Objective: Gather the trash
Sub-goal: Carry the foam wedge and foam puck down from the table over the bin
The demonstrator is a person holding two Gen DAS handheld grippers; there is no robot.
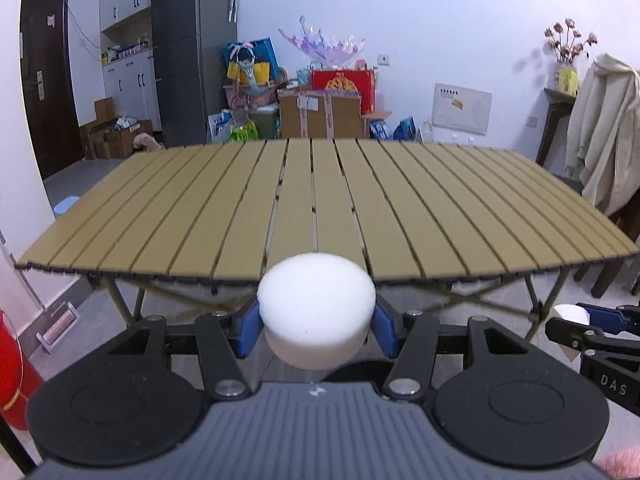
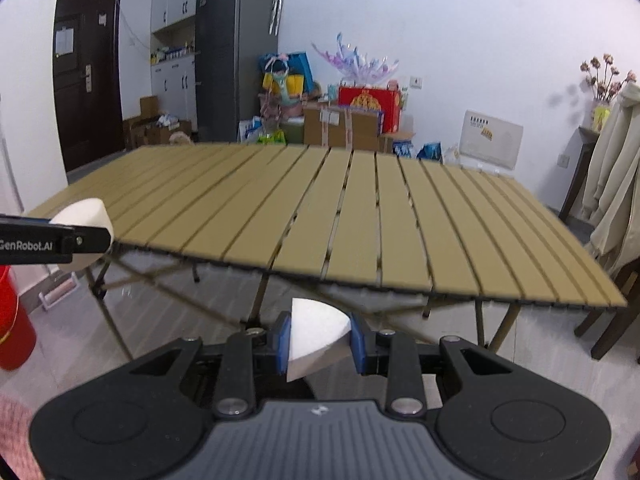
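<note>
My left gripper (image 1: 316, 326) is shut on a round white foam disc (image 1: 316, 300) and holds it in the air in front of the near edge of the slatted table (image 1: 200, 216). The same disc (image 2: 86, 216) shows at the left of the right wrist view. My right gripper (image 2: 320, 340) is shut on a white wedge-shaped foam piece (image 2: 314, 332), held below and in front of the table's near edge (image 2: 440, 240). The wedge (image 1: 570, 314) and right gripper also show at the right edge of the left wrist view.
A red bucket (image 2: 12, 320) stands on the floor at the left, also in the left wrist view (image 1: 16, 368). Folding table legs (image 2: 256, 304) are under the top. A chair with coats (image 1: 604, 132) stands at the right. Boxes (image 1: 320, 114) and a fridge (image 1: 192, 52) line the far wall.
</note>
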